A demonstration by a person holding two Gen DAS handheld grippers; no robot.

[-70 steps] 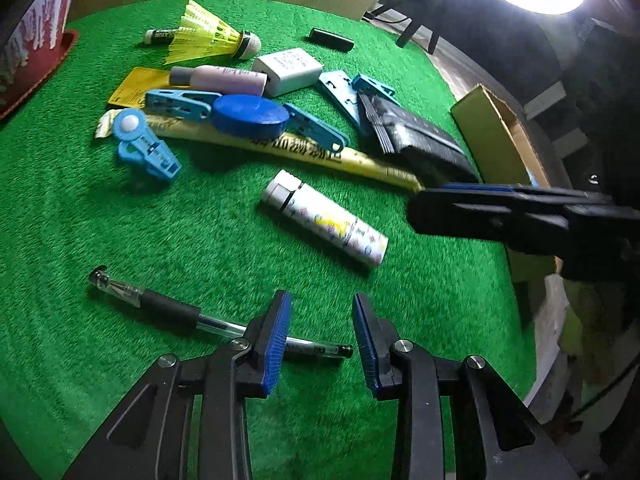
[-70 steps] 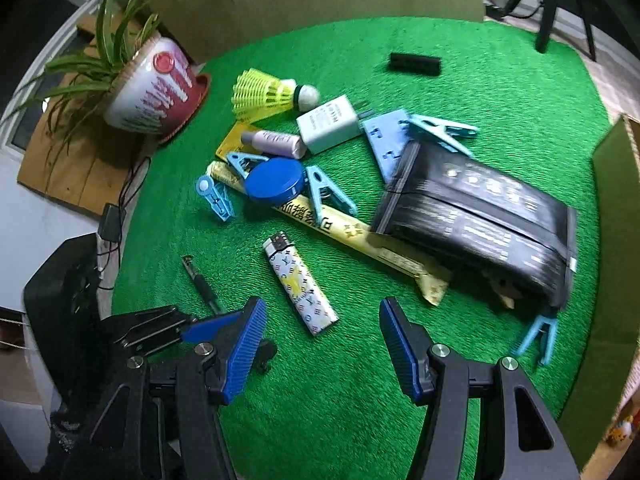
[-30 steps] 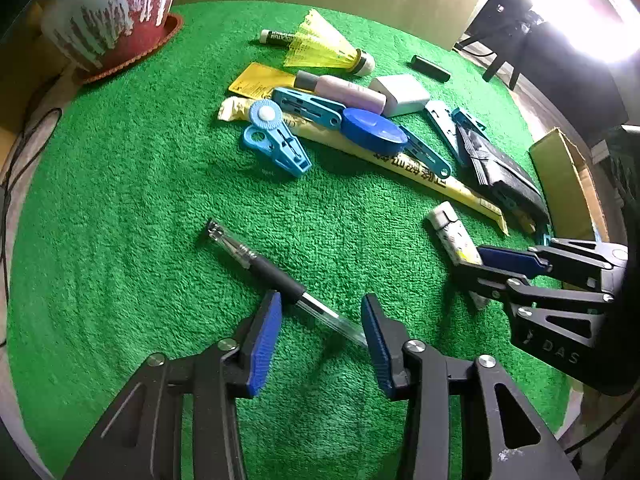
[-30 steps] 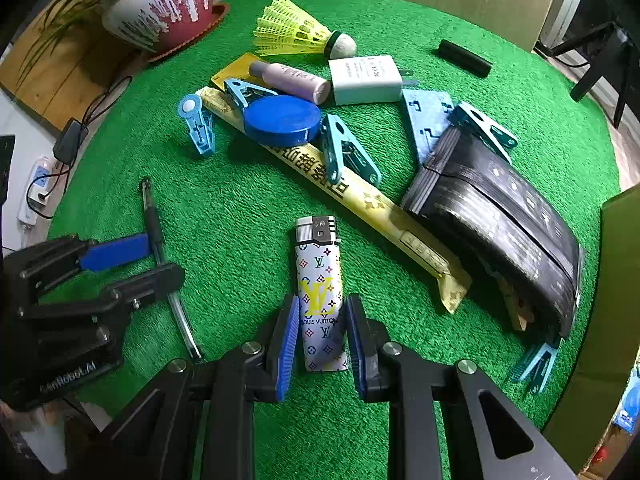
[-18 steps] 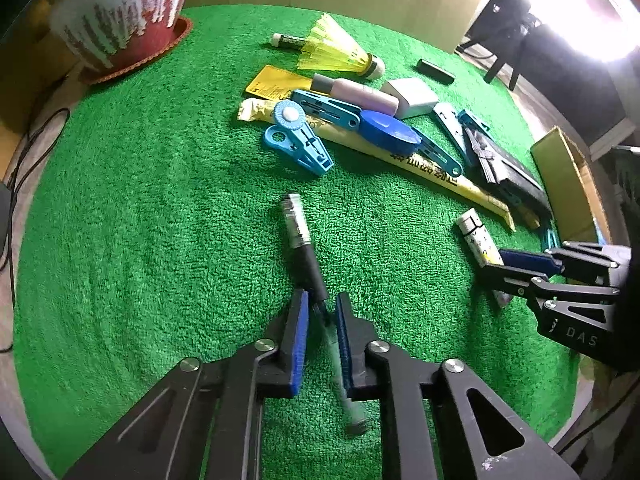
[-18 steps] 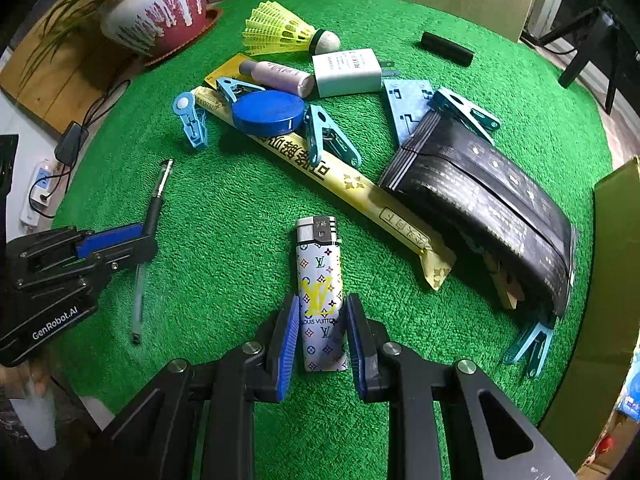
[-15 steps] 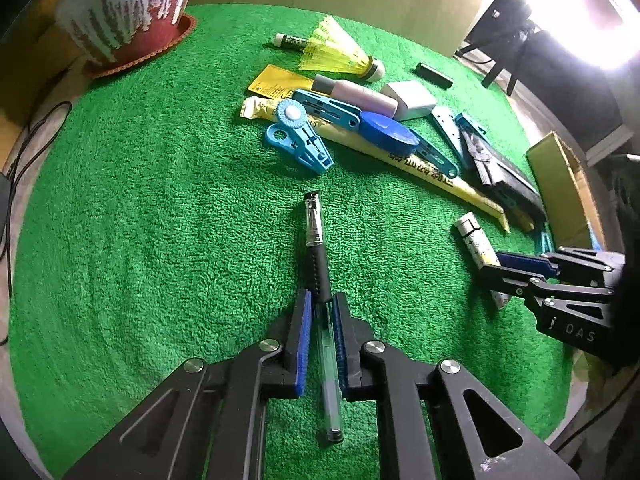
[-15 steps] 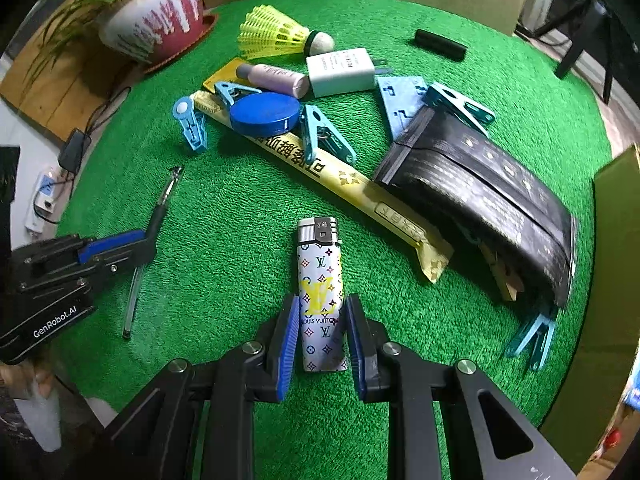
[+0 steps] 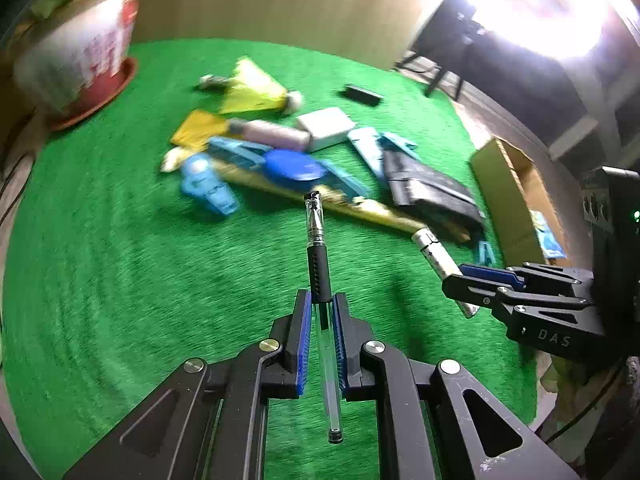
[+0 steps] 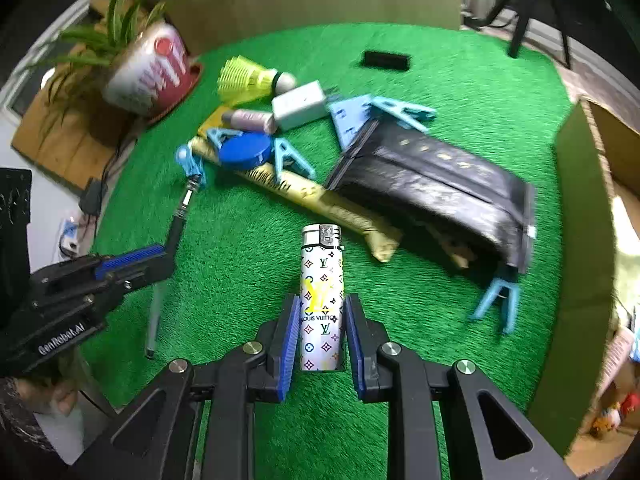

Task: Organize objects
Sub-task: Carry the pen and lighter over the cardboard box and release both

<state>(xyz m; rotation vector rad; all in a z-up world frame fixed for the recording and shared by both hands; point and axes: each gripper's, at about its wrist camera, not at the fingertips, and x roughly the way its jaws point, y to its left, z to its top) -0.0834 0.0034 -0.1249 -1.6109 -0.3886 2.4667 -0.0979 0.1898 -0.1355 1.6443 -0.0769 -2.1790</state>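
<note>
Since the earlier frames, the pen (image 9: 320, 276) no longer lies on the green mat (image 9: 112, 272); it is now clear of the surface, clamped in the left gripper (image 9: 320, 308), whose jaws have just been closing and now stand narrow on the pen's clear barrel. The black grip section and the metal tip project ahead of the jaws; the clear tail runs back between the fingers toward the camera. The lighter (image 10: 322, 296), previously flat on the mat, is likewise raised and held in the right gripper (image 10: 322, 312), jaws narrow with the blue pads pressing both sides of the patterned white body. Its metal head points forward beyond the fingertips. Ahead of both jaws, the remaining items stay in a cluster on the mat: a blue round lid (image 10: 245, 150), a long yellow packet (image 10: 320, 200), a black pouch (image 10: 436, 184), a white charger (image 10: 300, 106) and a yellow shuttlecock (image 10: 248, 78). A cardboard box (image 10: 580, 216) stands right of the right jaws, off the mat's edge. A potted plant (image 10: 152, 68) sits far forward to the left.
</note>
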